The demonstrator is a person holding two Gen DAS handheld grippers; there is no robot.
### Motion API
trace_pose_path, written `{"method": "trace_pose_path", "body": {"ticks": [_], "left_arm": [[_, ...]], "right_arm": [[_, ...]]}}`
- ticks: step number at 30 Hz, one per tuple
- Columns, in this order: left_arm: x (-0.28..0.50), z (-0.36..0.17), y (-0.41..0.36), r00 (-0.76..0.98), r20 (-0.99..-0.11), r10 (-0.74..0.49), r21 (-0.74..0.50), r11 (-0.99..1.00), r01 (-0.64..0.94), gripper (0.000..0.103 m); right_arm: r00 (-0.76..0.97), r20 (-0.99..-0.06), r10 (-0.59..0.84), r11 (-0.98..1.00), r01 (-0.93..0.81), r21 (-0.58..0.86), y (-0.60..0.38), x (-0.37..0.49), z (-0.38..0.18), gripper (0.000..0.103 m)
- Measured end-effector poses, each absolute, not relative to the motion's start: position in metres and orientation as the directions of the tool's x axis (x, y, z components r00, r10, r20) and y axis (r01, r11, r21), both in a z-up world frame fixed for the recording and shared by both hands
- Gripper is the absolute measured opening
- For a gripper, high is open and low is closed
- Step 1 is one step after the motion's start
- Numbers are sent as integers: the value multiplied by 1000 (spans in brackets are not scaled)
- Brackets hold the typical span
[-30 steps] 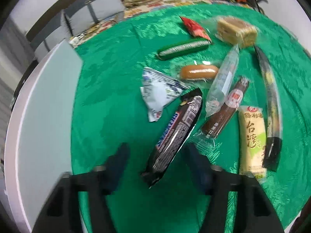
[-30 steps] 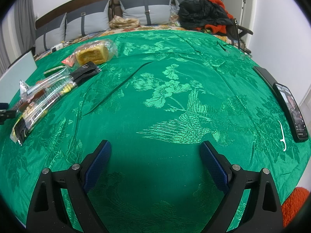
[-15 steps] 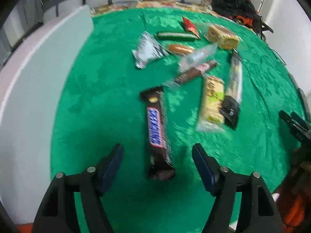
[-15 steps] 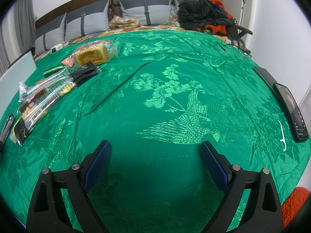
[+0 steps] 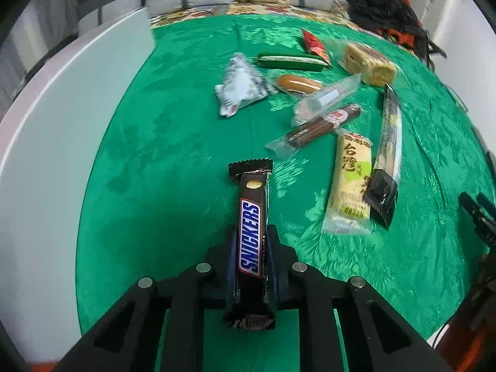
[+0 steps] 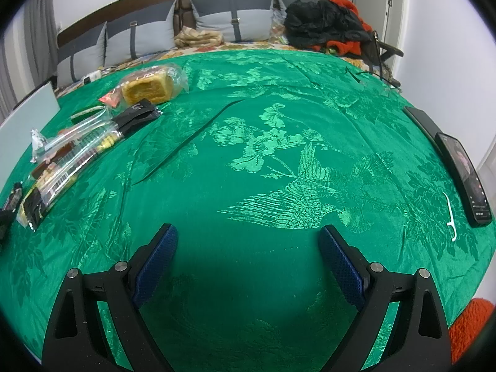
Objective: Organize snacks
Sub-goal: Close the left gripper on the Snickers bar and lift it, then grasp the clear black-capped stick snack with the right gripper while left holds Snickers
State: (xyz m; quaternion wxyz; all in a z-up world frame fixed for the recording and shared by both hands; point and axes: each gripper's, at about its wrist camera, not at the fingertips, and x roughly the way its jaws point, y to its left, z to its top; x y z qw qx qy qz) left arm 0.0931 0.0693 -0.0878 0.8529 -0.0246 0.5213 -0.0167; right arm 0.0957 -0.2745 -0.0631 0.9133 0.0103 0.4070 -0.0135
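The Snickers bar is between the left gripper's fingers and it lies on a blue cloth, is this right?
Not quite. The left wrist view shows the Snickers bar between the closing jaws of the left gripper, but the cloth is green, not blue.

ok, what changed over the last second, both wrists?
The left gripper released the Snickers bar, opened wide around it as it lay on the green cloth, and its jaws are now closing on it again, label up. The view swung toward the snack pile. The right gripper stayed open, unmoved; the phone is unchanged.
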Motion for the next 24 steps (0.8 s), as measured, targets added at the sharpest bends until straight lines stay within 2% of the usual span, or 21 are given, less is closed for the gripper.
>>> {"method": "trace_pose_path", "body": {"ticks": [4, 6, 10, 12, 15, 20, 21, 22, 24], "left_arm": [[75, -85, 81, 476, -878, -57, -89, 995, -44, 17], [69, -80, 86, 493, -868, -62, -101, 994, -52, 17], [66, -74, 94, 537, -840, -71, -136, 987, -81, 17], [66, -72, 97, 555, -827, -88, -168, 981, -95, 17], [63, -70, 101, 567, -817, -106, -193, 977, -95, 17], [50, -72, 105, 584, -803, -118, -206, 975, -87, 17], [48, -74, 106, 583, -803, -120, -207, 975, -85, 17], [47, -75, 106, 583, -804, -119, -206, 975, -85, 17], [44, -75, 108, 589, -800, -116, -201, 976, -81, 17]], "right_arm": [[668, -744, -4, 1000, 22, 15, -275, 96, -62, 95], [646, -762, 50, 998, -12, 55, -279, 95, -59, 94], [619, -721, 311, 911, 22, 411, -293, 98, -40, 92], [554, -722, 414, 862, 17, 507, -281, 114, -39, 92], [463, -737, 493, 823, 25, 567, -249, 145, -40, 92], [391, -768, 508, 825, 37, 564, -187, 204, -34, 87], [367, -787, 496, 836, 45, 547, -174, 217, -36, 83], [336, -822, 459, 861, 61, 505, -160, 230, -40, 68], [276, -885, 375, 904, 104, 416, -140, 250, -51, 47]]}}
